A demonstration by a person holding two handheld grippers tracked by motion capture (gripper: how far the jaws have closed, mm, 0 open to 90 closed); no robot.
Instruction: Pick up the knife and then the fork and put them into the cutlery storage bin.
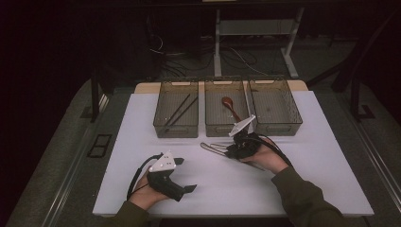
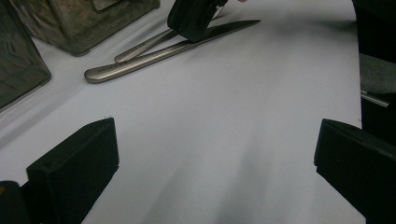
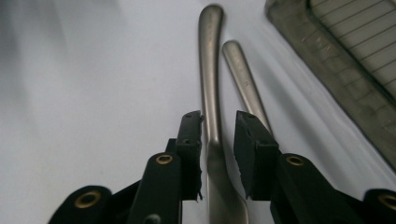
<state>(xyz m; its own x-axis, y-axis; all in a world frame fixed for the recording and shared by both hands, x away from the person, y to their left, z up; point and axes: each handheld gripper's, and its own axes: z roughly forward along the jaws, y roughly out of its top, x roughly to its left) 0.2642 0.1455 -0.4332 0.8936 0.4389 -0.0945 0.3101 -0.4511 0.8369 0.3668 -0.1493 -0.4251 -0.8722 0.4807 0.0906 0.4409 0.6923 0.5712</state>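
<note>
Between right hand-held gripper jaws: knife.

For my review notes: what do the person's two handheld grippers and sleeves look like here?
Both are black handheld units. Each carries a grey three-cornered plate on top, seen on the left gripper and the right gripper, with a black cable looping from each. In the right gripper view, the claw has flat black blocks on arms with brass-coloured rivets. The sleeves are dark olive green.
</note>
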